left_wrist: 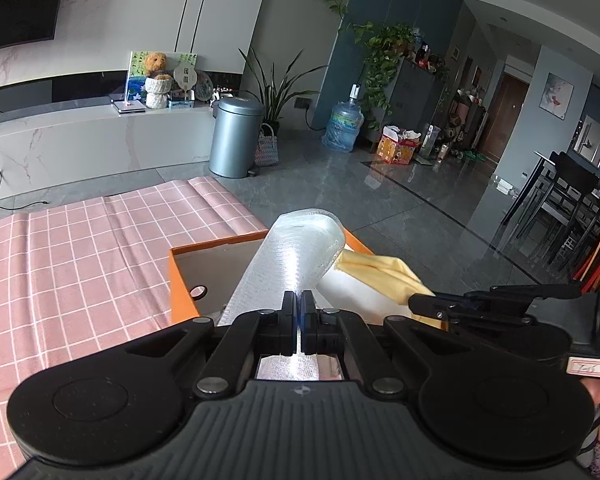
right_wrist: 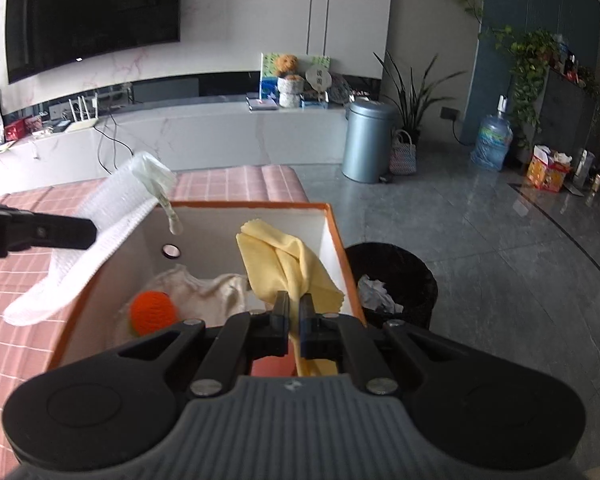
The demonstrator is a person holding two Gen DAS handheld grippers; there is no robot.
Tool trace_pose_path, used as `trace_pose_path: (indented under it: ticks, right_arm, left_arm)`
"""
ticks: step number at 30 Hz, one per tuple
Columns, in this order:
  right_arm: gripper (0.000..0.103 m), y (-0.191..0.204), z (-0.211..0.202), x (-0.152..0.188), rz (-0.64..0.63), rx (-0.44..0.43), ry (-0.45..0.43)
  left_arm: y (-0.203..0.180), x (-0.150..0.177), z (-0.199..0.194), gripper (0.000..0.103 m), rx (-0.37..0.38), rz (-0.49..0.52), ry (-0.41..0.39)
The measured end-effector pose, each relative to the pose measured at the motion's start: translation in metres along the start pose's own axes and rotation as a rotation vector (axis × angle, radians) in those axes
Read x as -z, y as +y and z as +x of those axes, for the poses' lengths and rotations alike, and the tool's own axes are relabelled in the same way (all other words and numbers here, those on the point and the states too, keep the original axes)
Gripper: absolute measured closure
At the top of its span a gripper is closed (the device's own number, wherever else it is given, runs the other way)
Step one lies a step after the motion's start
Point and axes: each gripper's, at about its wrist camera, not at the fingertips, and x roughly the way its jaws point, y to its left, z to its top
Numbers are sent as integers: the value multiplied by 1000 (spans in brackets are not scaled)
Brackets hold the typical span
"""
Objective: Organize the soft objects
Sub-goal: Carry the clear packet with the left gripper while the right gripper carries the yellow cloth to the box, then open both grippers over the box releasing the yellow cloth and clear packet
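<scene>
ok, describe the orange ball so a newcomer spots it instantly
Find the orange-rimmed box at the edge of the pink checked cloth. Inside, at its near left, the orange ball rests on a crumpled cream cloth. It is the only round, knitted-looking item there.

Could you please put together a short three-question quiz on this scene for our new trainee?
1. True or false: the left gripper is shut on the white bubble-wrap sheet.
2. What does the right gripper hold? A) the orange knitted ball B) the yellow cloth C) nothing
3. Fill in: the ball lies inside the ____ box, on a cream cloth.

Key
1. True: its jaws pinch the sheet, which juts out over the box's rim.
2. B: the cloth is clamped between the jaws, above the box.
3. orange
</scene>
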Motion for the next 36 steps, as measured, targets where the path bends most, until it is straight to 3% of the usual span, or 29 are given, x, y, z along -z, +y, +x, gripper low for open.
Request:
trace_pose_path:
  ticks: [12, 20, 22, 24, 29, 36]
  right_arm:
    - [101, 14, 64, -22, -70, -40, 63]
    - [95, 15, 106, -25, -93, -59, 195]
    - [93, 14, 104, -25, -84, -68, 191]
    - [78, 13, 97, -25, -87, -63, 173]
    - [68, 8, 66, -26, -107, -73, 125]
    - [66, -3, 51, -26, -101, -61, 107]
  left_arm:
    - [2, -13, 30, 102, -4, 11, 45]
    - [1, -16, 40, 102, -5, 27, 69]
    - [-3, -19, 42, 102, -1, 47, 70]
    - [-6, -23, 45, 102, 0, 70, 70]
    - [-21, -27, 51, 102, 10, 160, 70]
    - [-48, -22, 86, 102, 8, 354, 120]
